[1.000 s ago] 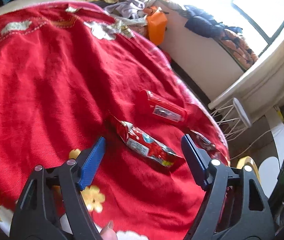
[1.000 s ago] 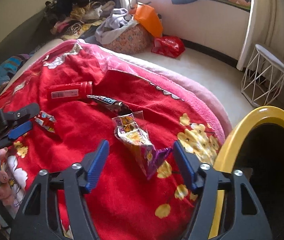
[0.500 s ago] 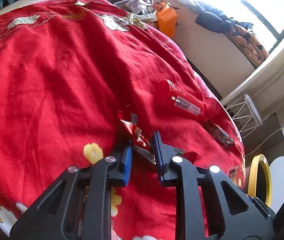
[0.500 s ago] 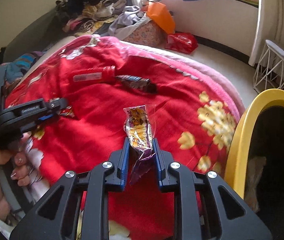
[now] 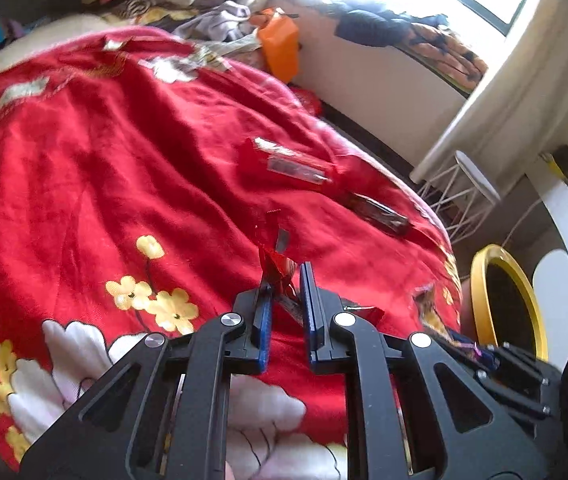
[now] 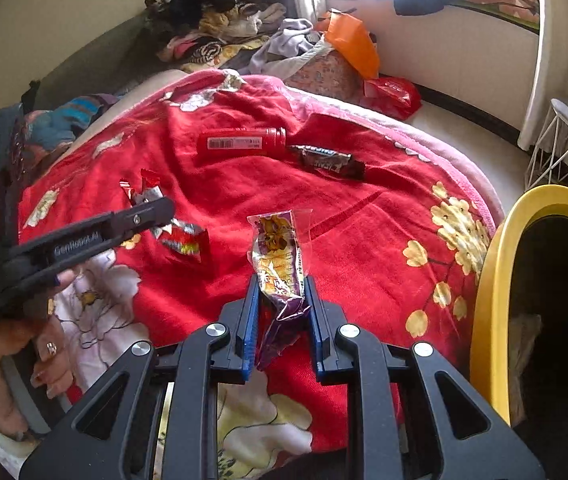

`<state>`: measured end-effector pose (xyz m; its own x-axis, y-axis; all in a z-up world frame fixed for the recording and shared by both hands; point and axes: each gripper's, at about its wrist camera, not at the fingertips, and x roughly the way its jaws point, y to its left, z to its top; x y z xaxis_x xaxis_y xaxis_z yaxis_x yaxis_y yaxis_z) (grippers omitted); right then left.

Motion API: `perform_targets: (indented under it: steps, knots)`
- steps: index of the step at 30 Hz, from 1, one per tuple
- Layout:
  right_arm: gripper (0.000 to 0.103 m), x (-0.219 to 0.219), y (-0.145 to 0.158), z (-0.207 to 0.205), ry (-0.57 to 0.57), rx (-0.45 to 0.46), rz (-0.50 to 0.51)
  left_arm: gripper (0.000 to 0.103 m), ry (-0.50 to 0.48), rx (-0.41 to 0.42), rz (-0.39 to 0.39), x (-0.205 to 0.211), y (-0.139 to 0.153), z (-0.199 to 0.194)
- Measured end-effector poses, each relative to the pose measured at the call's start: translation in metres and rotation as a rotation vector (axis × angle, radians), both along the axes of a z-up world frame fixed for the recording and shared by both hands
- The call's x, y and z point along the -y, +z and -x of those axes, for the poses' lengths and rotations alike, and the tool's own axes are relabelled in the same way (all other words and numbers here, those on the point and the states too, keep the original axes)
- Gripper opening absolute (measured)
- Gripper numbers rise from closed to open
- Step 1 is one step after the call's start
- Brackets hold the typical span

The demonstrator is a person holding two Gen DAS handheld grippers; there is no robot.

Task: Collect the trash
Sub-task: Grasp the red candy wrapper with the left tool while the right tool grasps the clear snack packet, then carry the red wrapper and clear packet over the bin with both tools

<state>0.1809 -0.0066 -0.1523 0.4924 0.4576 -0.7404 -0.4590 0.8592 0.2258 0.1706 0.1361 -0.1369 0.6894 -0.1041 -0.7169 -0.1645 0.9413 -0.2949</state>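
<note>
Trash lies scattered over the red floral blanket (image 6: 364, 240) on the bed: a crumpled red foil snack wrapper (image 6: 181, 240) is clenched between the fingers of the left gripper (image 5: 286, 280), and a purple and yellow clear-ended candy wrapper (image 6: 279, 256) stands pinched between the fingers of the right gripper (image 6: 284, 292). Further back, a red cylindrical tube with a barcode label (image 6: 241, 143) and a dark chocolate bar wrapper (image 6: 328, 160) rest untouched, the two almost touching end to end. The yellow-rimmed bin (image 6: 496, 280) stands just beside the bed on the right. The step in hand appears to be carrying both wrappers to that bin. Doing it well likely means keeping both pinches firm, since thin foil slips easily, lifting clear of the blanket folds so nothing snags, and opening each gripper only once it sits squarely over the dark opening.
</note>
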Motion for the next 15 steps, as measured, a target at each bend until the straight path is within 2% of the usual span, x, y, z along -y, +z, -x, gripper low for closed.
perform_targets:
  steps: [6, 15]
  knots:
    - [0.020, 0.018, 0.014, 0.007, -0.030, 0.020, -0.036, 0.008, -0.047, 0.042, -0.033, 0.018, 0.017, 0.008]
    - [0.020, 0.050, 0.031, 0.014, -0.101, 0.049, -0.072, 0.007, -0.119, 0.101, -0.024, 0.047, 0.038, 0.014]
